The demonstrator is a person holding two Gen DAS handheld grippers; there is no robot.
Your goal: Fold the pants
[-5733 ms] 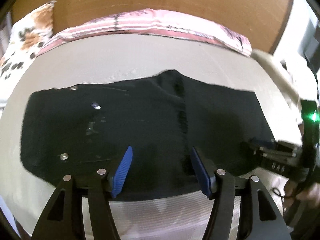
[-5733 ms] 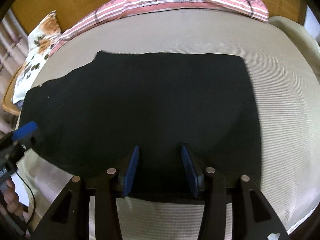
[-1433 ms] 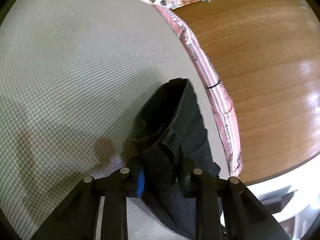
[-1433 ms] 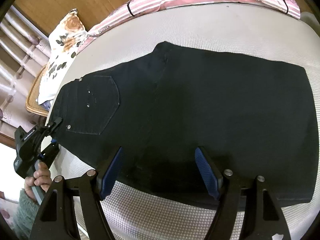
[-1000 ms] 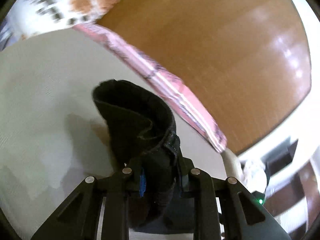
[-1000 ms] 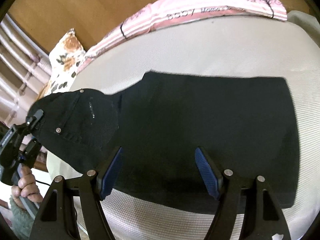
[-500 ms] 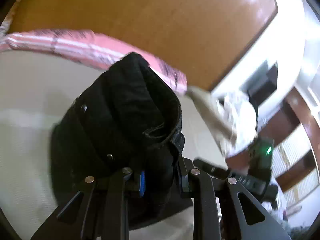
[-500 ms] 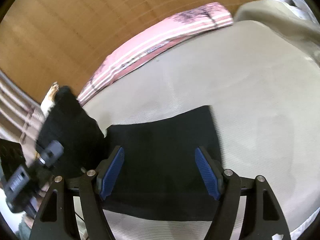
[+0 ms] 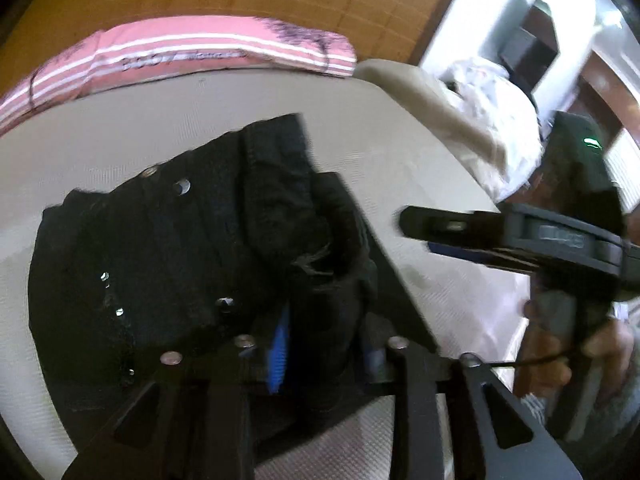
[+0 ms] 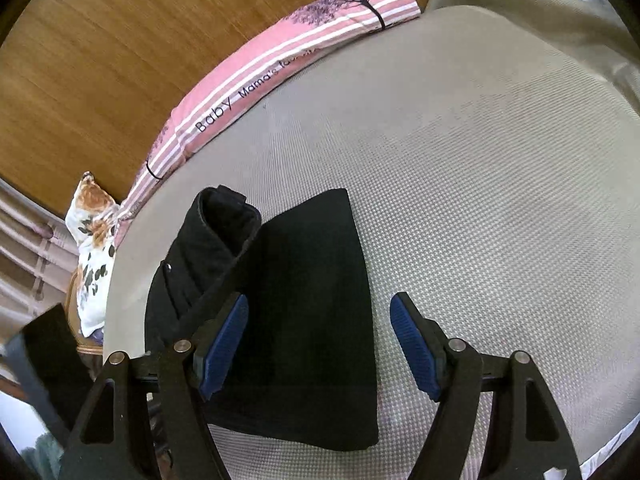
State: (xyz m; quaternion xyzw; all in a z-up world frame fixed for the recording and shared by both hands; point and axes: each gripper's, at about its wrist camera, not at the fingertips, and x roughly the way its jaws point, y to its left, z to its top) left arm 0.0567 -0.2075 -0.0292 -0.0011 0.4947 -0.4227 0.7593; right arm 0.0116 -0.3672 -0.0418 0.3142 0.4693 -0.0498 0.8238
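Observation:
Black pants lie on a beige mattress. Their waist end is lifted and carried over the flat leg part. My left gripper is shut on the waistband of the pants, which hang bunched in front of it; rivets and a button show. My right gripper is open and empty, just above the near edge of the folded leg part. It also shows in the left wrist view, at the right, held by a hand.
A pink striped pillow lies along the wooden headboard. A floral pillow sits at the left edge. A beige blanket and white cloth lie at the mattress's right end.
My left gripper has carried the waist end up and across toward the leg end, so the pants now fold over themselves. My right gripper stays open and has shifted toward the leg end.

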